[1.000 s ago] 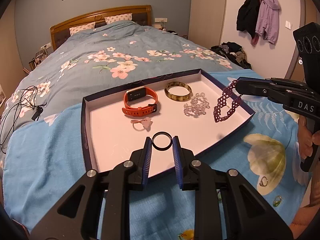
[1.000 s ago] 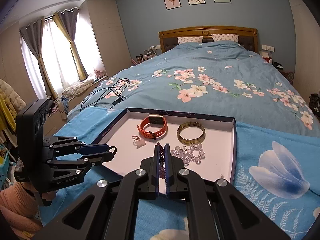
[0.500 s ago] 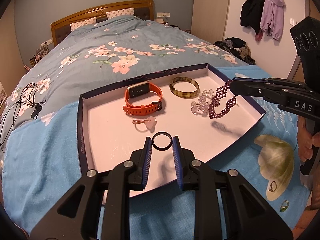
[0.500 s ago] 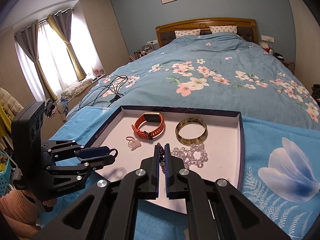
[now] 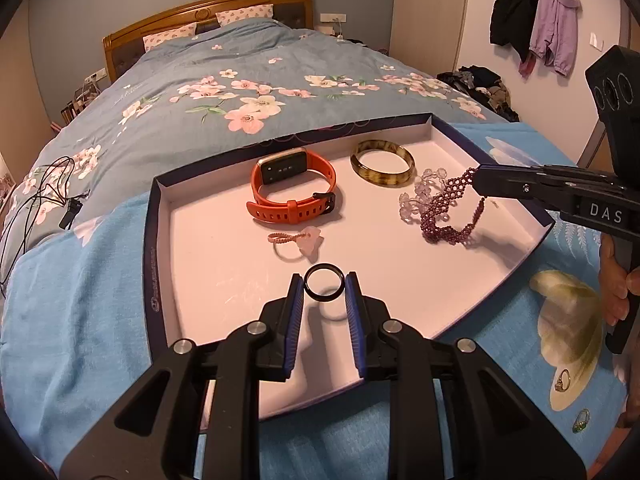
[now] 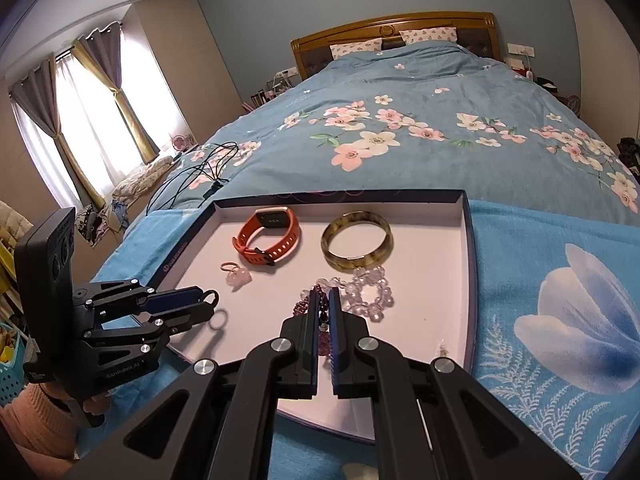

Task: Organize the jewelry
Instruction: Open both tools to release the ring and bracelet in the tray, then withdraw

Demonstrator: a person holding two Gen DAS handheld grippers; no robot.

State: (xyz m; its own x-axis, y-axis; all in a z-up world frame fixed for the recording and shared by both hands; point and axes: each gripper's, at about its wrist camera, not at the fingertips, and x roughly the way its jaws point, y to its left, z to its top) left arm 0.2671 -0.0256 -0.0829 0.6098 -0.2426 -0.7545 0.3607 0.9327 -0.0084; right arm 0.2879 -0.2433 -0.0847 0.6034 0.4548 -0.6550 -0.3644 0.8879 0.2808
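A shallow white tray with a dark rim (image 5: 152, 248) (image 6: 470, 264) lies on the bed. In it are an orange watch (image 5: 294, 192) (image 6: 268, 238), a brown bangle (image 5: 382, 162) (image 6: 356, 246), a clear bead bracelet (image 5: 416, 198) (image 6: 370, 292) and a pink ring (image 5: 298, 240) (image 6: 236, 274). My left gripper (image 5: 324, 290) (image 6: 210, 300) is shut on a black ring (image 5: 324, 287), just above the tray's near part. My right gripper (image 6: 325, 296) (image 5: 478, 180) is shut on a purple beaded bracelet (image 5: 448, 216) (image 6: 310, 300), whose lower end rests on the tray floor.
The tray sits on a light blue flowered blanket (image 5: 72, 320) over a floral bedspread (image 6: 400, 128). Two small rings (image 5: 562, 380) (image 5: 580, 426) lie on the blanket at the right. Black cables (image 5: 36, 200) lie at the left. Clothes hang on the far wall (image 5: 536, 20).
My right gripper has lowered the purple bracelet until its end touches the tray floor beside the clear beads. My left gripper has moved forward over the tray, still holding the black ring.
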